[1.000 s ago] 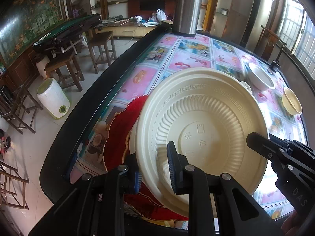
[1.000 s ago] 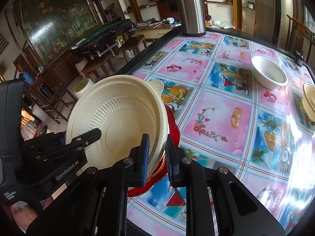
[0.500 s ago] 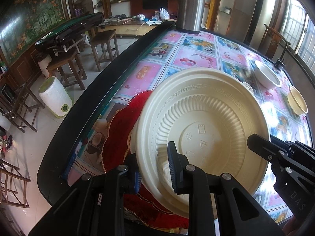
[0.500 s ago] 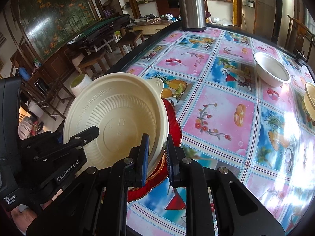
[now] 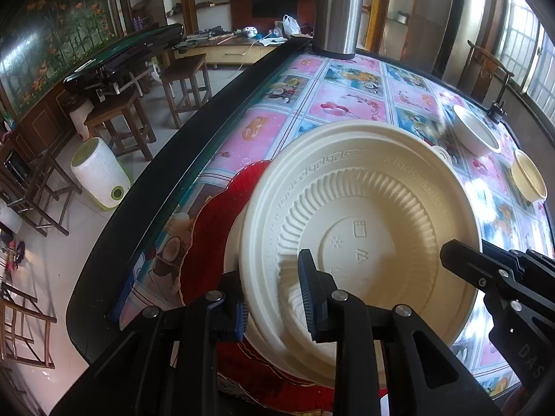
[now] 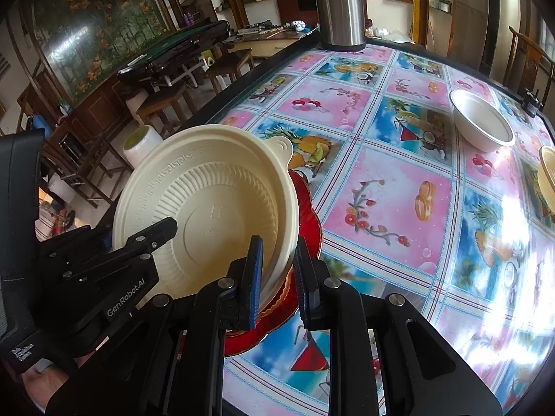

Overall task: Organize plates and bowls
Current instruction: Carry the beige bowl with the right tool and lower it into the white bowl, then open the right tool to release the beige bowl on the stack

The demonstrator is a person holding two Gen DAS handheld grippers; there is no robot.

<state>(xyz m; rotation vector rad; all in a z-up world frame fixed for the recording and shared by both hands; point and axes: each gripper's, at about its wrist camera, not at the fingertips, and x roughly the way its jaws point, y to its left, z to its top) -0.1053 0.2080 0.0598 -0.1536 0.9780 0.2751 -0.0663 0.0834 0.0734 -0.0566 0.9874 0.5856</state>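
Glossy fruit-print tablecloth (image 6: pixel 399 201), pink and blue squares, over dark-rimmed round table (image 5: pixel 194 145); steel thermos (image 6: pixel 341 7) at far edge; wooden stools (image 5: pixel 125 118) beyond. Ribbed cream plastic plate (image 5: pixel 364 215) tilted over scalloped red plate (image 5: pixel 215 222). Left gripper (image 5: pixel 274 298) jaws opening, rim between. Right gripper (image 6: pixel 277 277) jaws easing apart around opposite rim. White bowl (image 6: pixel 482 124), cream bowl (image 5: pixel 529 176) farther off

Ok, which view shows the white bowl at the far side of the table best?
The right wrist view: the white bowl sits whole and sharp, inside showing, clear of anything else. In the left wrist view, the same bowl is smaller and distorted near the frame's edge.
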